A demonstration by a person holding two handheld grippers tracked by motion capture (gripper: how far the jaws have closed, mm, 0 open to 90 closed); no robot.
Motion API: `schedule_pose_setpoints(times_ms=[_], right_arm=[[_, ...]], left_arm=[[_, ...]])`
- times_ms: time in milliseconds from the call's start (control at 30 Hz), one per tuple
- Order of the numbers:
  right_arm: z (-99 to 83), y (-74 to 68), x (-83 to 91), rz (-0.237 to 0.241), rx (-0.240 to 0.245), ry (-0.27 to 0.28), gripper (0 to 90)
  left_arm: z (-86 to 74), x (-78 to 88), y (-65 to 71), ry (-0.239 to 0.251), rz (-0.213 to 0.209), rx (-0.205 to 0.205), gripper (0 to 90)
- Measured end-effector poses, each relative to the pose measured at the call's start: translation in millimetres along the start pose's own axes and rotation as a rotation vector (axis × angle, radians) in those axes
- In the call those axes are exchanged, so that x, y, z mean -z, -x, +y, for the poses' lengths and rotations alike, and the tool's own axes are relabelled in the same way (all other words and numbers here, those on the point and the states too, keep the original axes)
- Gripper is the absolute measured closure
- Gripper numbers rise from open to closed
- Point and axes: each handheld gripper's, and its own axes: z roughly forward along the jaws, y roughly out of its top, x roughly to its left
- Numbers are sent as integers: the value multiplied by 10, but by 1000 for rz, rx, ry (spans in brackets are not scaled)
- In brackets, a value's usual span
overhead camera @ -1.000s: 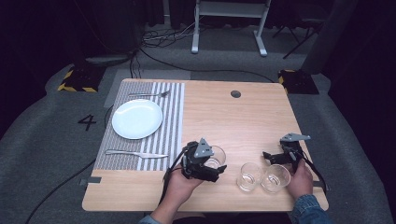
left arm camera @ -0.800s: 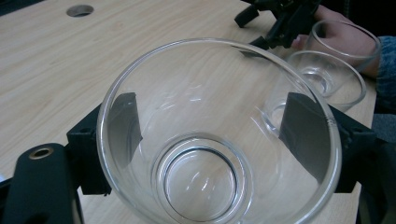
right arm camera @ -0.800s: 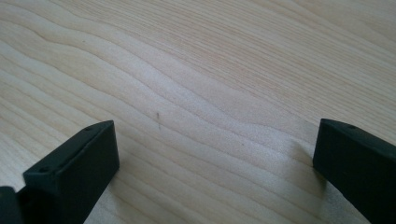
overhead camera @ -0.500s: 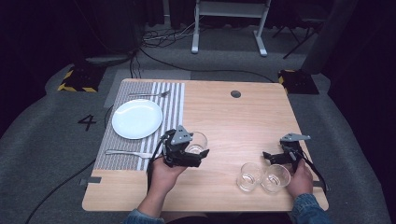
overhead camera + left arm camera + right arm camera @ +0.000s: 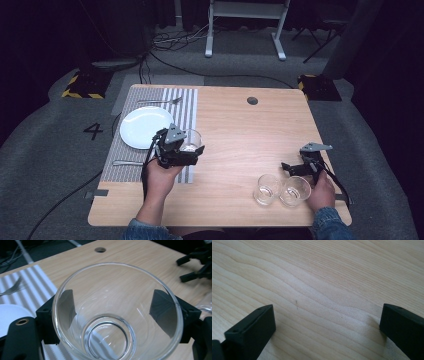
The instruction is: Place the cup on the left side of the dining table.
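My left gripper (image 5: 191, 148) is shut on a clear drinking glass (image 5: 190, 139), held just above the right edge of the striped placemat (image 5: 190, 107). In the left gripper view the glass (image 5: 117, 315) sits between the two black pads (image 5: 162, 312), its mouth facing the camera. My right gripper (image 5: 292, 168) stands open near the table's right edge, with bare wood between its jaws in the right gripper view (image 5: 327, 322). Two more clear glasses (image 5: 267, 189) (image 5: 295, 191) stand side by side just in front of it.
A white plate (image 5: 145, 125) lies on the placemat, with a fork (image 5: 160, 101) behind it and another piece of cutlery (image 5: 127, 162) in front. The wooden table (image 5: 250, 135) has a cable hole (image 5: 252, 100) near its far edge.
My left gripper has carried the glass leftward and away from the front edge, from beside the two glasses to the placemat's edge. The right gripper has stayed put.
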Motion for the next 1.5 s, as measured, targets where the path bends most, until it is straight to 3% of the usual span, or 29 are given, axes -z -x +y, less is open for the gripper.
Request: schedule_pose_setpoints(times_ms=[100,433,567,667,867,1000,1233,1500], right_arm=[[0,-1,0,0,-1,0,4],[1,0,-1,-3,-4,0,4],[2,0,0,-5,-7,0,4],[1,1,0,-6,-7,0,4],[2,2,-1,-8,-7,0,4],[2,2,-1,-8,-7,0,4],[2,2,-1,-8,-7,-1,4],[4,1,-3,-9,-12,0,4]], left_arm=[[-7,27,-69,-9,35,0,184],[-162,40,-462,-5,68,104,184],[-223,-1,-588,-23,110,123,184],[-263,-34,-654,-27,110,143,184],[-363,-119,-724,-42,151,152,184],[-417,-185,-783,-36,121,191,184],[-485,-332,-804,-88,123,192,184],[-510,-420,-797,-104,122,197,184]])
